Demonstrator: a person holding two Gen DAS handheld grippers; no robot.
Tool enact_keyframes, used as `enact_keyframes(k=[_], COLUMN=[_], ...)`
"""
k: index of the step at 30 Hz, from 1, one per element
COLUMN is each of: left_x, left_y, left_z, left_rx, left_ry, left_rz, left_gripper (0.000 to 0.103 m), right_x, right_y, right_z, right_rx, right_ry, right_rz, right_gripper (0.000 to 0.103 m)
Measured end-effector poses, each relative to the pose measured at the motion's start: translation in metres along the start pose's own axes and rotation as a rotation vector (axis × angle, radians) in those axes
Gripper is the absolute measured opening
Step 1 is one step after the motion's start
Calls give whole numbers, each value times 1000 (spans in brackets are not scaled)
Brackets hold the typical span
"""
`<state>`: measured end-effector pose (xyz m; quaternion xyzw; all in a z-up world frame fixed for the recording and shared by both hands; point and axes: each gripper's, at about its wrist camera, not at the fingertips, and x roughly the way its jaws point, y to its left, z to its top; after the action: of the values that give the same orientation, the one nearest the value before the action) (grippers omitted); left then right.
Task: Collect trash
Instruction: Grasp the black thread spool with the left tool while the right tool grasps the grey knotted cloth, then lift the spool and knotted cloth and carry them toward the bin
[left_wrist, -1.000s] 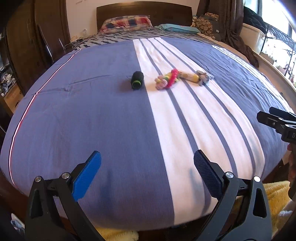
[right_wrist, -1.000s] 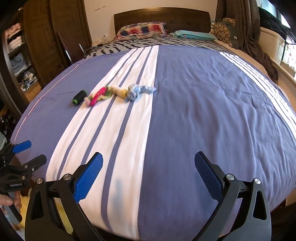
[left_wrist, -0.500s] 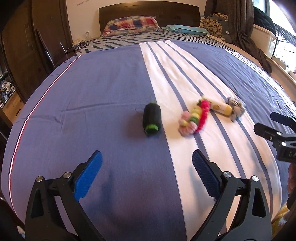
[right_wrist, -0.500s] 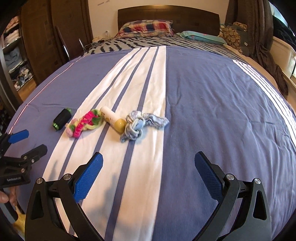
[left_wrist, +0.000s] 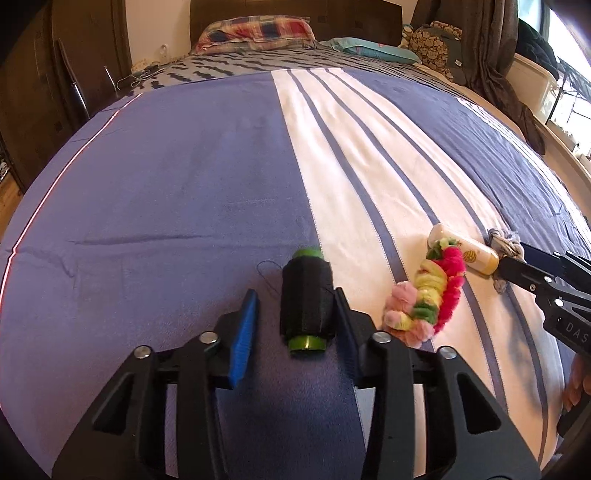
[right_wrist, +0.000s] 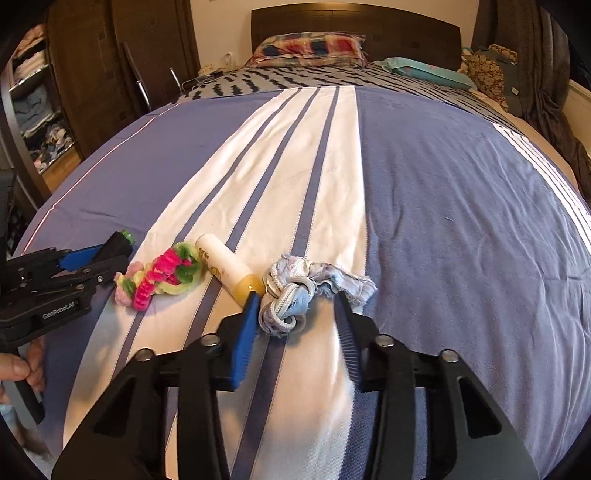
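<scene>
- Left wrist view: left hand-held gripper (left_wrist: 295, 314) straddles black thread spool (left_wrist: 306, 300) lying on its side on the bed (left_wrist: 166, 177), blue area beside the white stripes. Jaws have just been closing; right pad about touching the spool, left pad with a gap, so not clamped yet. Spool likely light, stiff core, wound thread gives grip; take it across the middle.
- Same view, right of the spool: pink-green pipe-cleaner bundle (left_wrist: 428, 295), cream tube (left_wrist: 467, 254).
- Right wrist view: right hand-held gripper (right_wrist: 299, 310) around knotted light-blue rag (right_wrist: 295, 291) on the white stripe, jaws just closing, pads not yet pressing. Rag soft, light, floppy; pinch the knot.
</scene>
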<state>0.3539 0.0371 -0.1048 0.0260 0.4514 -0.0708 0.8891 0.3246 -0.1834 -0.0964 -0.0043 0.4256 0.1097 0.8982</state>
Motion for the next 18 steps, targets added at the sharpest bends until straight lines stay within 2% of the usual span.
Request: enact_keyframes(k=[1,2,3,9,18], left_x=[1,0,-1,-25,-105], left_y=[0,-1,-2,-9,-38], left_z=[1,1,1,-12,-51], left_rx=[4,9,12,37,85], left_ry=[-1,-2,-2,-16,-97], left_rz=[-2,-9,-10,3,-12], left_gripper=[32,25,25,25,25], right_x=[1,3,2,-19,-83], right_y=[0,2,3,5,11], right_z=[0,1,0,-5,-32], right_rx=[-2,-6,-12,-27,-42], right_ry=[4,7,3,-31,-78], right_rz=[4,7,4,-17,-13], right_gripper=[27,27,24,22,22])
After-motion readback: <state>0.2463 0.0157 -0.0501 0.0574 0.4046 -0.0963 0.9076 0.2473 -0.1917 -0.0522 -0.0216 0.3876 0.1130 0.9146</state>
